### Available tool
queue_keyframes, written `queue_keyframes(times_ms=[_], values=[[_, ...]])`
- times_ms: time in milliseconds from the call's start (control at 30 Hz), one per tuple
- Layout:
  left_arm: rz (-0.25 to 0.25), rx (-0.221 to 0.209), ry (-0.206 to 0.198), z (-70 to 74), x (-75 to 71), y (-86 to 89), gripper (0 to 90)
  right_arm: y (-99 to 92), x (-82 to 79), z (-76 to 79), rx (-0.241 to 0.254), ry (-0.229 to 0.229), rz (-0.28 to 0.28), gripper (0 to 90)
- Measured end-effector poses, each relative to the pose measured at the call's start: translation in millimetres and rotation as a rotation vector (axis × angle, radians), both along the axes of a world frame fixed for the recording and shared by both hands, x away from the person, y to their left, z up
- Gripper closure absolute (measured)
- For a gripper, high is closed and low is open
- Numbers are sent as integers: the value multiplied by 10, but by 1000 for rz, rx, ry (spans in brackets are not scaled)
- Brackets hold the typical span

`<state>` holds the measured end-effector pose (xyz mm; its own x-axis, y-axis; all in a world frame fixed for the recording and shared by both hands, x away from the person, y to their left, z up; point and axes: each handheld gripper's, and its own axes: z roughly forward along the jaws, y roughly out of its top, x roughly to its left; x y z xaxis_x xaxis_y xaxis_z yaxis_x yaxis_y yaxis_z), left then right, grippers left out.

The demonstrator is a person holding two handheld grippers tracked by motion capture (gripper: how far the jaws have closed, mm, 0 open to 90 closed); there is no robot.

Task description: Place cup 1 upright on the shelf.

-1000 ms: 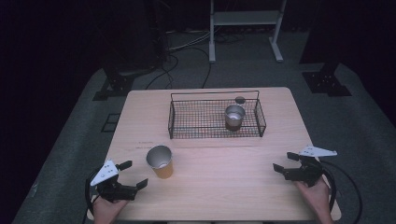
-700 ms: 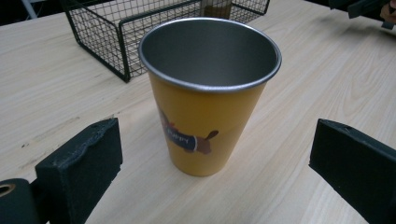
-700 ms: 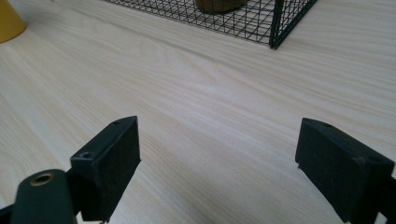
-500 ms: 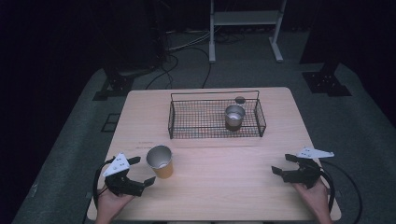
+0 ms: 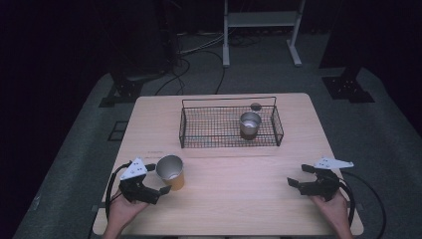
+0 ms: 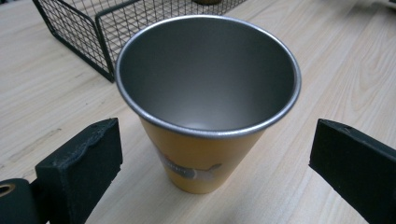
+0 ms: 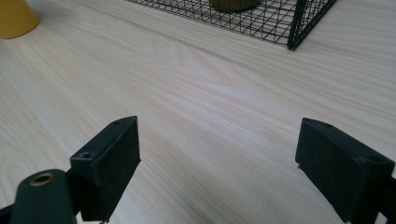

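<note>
A metal cup with a yellow-orange outside stands upright on the wooden table, at the front left. My left gripper is open just left of it. In the left gripper view the cup stands between the two black pads, with a gap on each side. My right gripper rests at the front right, open, and holds nothing. In the right gripper view its pads stand wide over bare wood. The yellow cup shows at the far left there.
A black wire basket sits at the back middle of the table with a second metal cup upright inside it. A small dark round thing lies behind the basket. Its corner is ahead of the right gripper.
My left gripper has moved forward and to the right, up to the yellow cup, so its jaws now stand on either side of it. The right gripper has stayed in place.
</note>
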<state>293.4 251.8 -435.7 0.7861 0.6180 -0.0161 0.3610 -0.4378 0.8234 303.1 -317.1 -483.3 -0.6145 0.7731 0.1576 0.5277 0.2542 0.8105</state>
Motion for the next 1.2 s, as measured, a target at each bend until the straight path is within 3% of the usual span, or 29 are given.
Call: queue_keyframes(times_ms=[400,967,1200], values=[[-11,12,27,-36,98,-68,15,5,5,-9,-2,4,6,126],[-28,74,49,-7,208,-215,17,7,1,-5,-1,7,13,126],[-24,69,73,-23,257,-214,48,1,3,-5,-2,4,14,126]])
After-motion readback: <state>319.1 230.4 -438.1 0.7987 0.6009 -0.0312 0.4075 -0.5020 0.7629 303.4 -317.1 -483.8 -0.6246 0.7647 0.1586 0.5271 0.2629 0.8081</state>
